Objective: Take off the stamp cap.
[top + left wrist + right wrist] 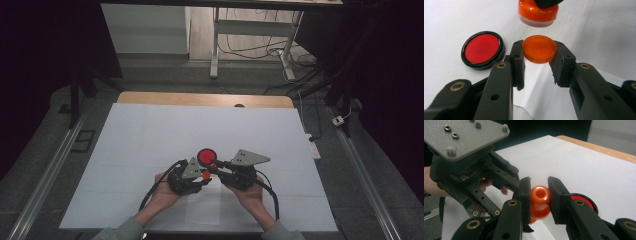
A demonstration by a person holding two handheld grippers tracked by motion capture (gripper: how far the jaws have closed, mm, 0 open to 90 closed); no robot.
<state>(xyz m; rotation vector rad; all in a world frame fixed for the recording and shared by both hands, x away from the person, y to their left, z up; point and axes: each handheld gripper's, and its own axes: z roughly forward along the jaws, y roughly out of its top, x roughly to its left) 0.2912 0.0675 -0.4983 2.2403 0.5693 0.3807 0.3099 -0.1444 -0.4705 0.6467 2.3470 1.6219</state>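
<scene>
**Cap and stamp held apart above the ink pad**

Black tongs rise from the bottom of the left gripper view, and the left tongs (539,63) pinch a shallow orange cap (539,49) by its rim, open side tilted up. Just above the cap, apart from it, hangs the orange stamp (538,13), its pale printing face turned down toward the cap. In the right gripper view the right tongs (539,196) pinch that stamp (539,201) around its knobbed handle. A round ink pad (482,49), red in a black case, lies open on the white tabletop (446,22) just beside the left tongs; in the high view it sits just beyond the two grippers, near the middle of the sheet.

The step in hand looks like parting or joining cap and stamp; which one cannot be told. To do it well, both grips should stay firm while the two pieces keep one shared axis, so the rim neither catches nor skews. If inking comes next, the stamp should come down flat on the pad, face level, with the cap carried clear to the side.
</scene>
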